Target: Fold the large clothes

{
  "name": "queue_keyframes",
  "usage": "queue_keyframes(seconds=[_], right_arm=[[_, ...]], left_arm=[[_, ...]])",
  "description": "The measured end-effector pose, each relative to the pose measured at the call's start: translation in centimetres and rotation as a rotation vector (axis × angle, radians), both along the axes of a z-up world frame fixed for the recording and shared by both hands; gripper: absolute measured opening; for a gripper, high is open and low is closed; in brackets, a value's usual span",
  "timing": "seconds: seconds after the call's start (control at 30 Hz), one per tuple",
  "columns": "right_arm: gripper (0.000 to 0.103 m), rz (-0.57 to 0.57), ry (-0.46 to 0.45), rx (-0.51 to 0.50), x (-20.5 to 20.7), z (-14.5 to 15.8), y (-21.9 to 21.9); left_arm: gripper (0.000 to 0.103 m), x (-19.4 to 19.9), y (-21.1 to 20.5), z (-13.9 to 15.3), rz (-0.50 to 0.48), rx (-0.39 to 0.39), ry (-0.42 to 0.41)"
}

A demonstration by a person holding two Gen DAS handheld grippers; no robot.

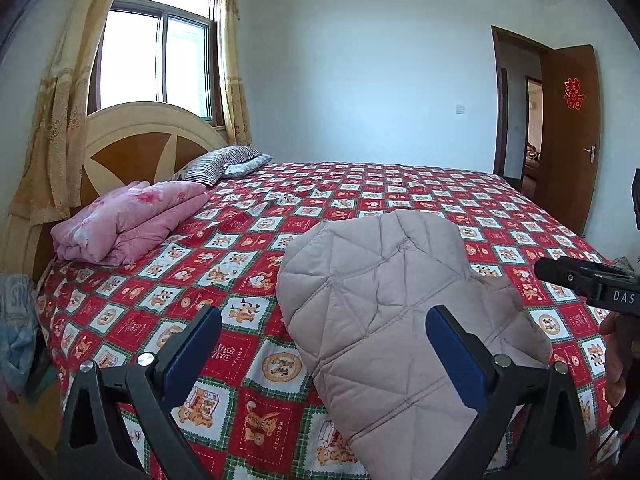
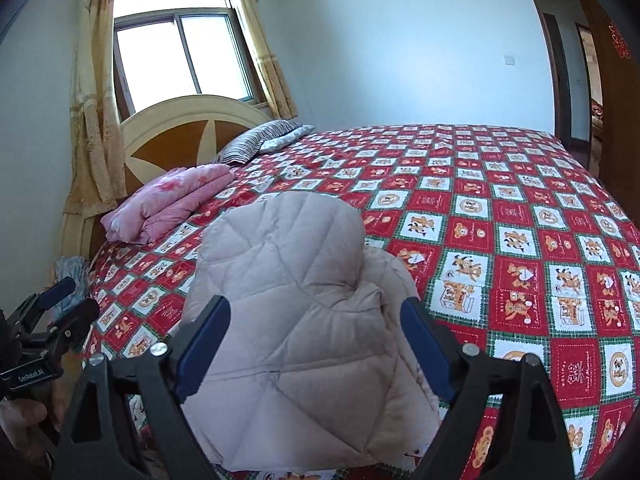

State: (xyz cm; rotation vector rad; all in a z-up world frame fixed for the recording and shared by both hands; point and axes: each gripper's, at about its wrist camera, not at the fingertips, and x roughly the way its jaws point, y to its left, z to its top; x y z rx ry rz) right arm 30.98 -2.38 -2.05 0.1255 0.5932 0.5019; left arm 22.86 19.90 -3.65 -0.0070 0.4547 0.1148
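Nearest: left gripper (image 1: 324, 350), blue pads spread wide, nothing between them; its body reads "GenRobot.AI" in the right wrist view. Right gripper (image 2: 316, 336) also spread wide, hovering over the near end of a folded beige quilted jacket (image 2: 288, 300), not pinching it; its side reads "DAS…", rest cut off.

The jacket lies on the bed's near side, near edge at the mattress edge, a second layer peeking out on its right. Under it, a red/white/green checked bedsheet (image 1: 400, 184) w/ teddy-bear squares; some squares read "HOLIDAY". Bare sheet runs right and far of the jacket.

Left, mid-distance: folded pink quilt (image 1: 128, 220), apart from the jacket. Farther: striped pillow (image 1: 218, 164) by the wooden headboard (image 1: 136, 140). Far wall: window w/ yellow curtains (image 1: 60, 120); far right, open brown door (image 1: 572, 128) w/ a red double-happiness character.
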Motion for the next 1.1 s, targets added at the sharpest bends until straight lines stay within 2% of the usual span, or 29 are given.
queue_keyframes(seconds=[0.37, 1.1], right_arm=[[0.09, -0.003, -0.013, 0.006, -1.3, -0.1, -0.6], [0.09, -0.002, -0.006, 0.008, -1.8, -0.2, -0.4]], left_arm=[[0.102, -1.1, -0.3, 0.3, 0.0, -0.004, -0.029], [0.102, -0.9, -0.1, 0.0, 0.017, 0.01, -0.023]])
